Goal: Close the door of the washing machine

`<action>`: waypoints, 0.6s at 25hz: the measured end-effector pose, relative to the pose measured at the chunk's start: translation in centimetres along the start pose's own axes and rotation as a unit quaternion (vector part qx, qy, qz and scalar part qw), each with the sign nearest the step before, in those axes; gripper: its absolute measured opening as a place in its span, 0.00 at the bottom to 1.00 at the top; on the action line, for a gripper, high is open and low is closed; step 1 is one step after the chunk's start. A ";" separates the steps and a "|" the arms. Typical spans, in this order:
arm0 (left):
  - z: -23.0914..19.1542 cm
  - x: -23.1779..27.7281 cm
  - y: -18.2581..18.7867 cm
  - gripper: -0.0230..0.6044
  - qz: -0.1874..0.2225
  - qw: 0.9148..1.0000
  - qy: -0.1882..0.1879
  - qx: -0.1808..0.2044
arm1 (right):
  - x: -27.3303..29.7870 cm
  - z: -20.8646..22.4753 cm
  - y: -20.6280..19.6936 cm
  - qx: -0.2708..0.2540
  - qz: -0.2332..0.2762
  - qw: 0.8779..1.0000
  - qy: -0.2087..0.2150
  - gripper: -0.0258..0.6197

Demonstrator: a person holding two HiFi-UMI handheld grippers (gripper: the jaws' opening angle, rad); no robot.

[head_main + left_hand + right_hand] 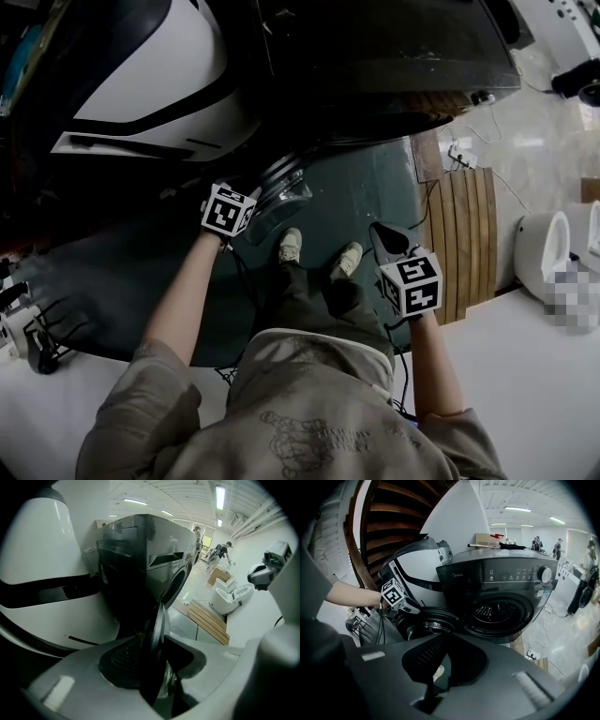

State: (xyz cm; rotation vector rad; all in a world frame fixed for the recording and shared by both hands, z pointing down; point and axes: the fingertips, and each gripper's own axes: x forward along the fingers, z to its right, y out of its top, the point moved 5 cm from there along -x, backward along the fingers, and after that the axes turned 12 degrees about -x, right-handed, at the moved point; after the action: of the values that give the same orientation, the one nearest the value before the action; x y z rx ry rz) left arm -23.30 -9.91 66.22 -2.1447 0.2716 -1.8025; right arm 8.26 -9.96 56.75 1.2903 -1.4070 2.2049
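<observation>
The dark washing machine (501,581) stands ahead with its round drum opening (502,612) uncovered. Its door (427,623) hangs swung out to the left of the opening, and in the head view the door (283,190) sits just below the machine (375,47). My left gripper (157,637) is shut on the door's rim (158,620), which runs edge-on between the fingers. The left gripper (251,208) also shows in the head view, and its marker cube (392,594) in the right gripper view. My right gripper (446,637) is shut on nothing, held back from the machine (389,239).
A large white rounded housing with black stripes (141,66) stands left of the machine. A slatted wooden board (464,234) lies on the floor to the right, near a power strip (462,155). White ceramic fixtures (544,248) stand far right. A white tabletop (525,356) is below me.
</observation>
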 end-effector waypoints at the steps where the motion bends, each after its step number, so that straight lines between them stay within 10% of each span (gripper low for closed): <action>1: 0.0 0.0 0.0 0.29 0.000 1.000 0.001 -0.001 | 0.0 0.0 0.0 0.002 0.001 1.000 -0.002 0.08; 15: 2.2 0.2 -1.0 0.27 -0.019 0.999 -0.011 -0.023 | -1.8 0.0 -1.9 0.024 0.004 1.000 -0.021 0.08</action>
State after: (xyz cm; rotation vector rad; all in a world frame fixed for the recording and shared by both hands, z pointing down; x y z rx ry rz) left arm -21.12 -8.81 66.46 -2.2147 0.2705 -1.8095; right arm 10.44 -8.48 56.51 1.3556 -1.3843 2.2418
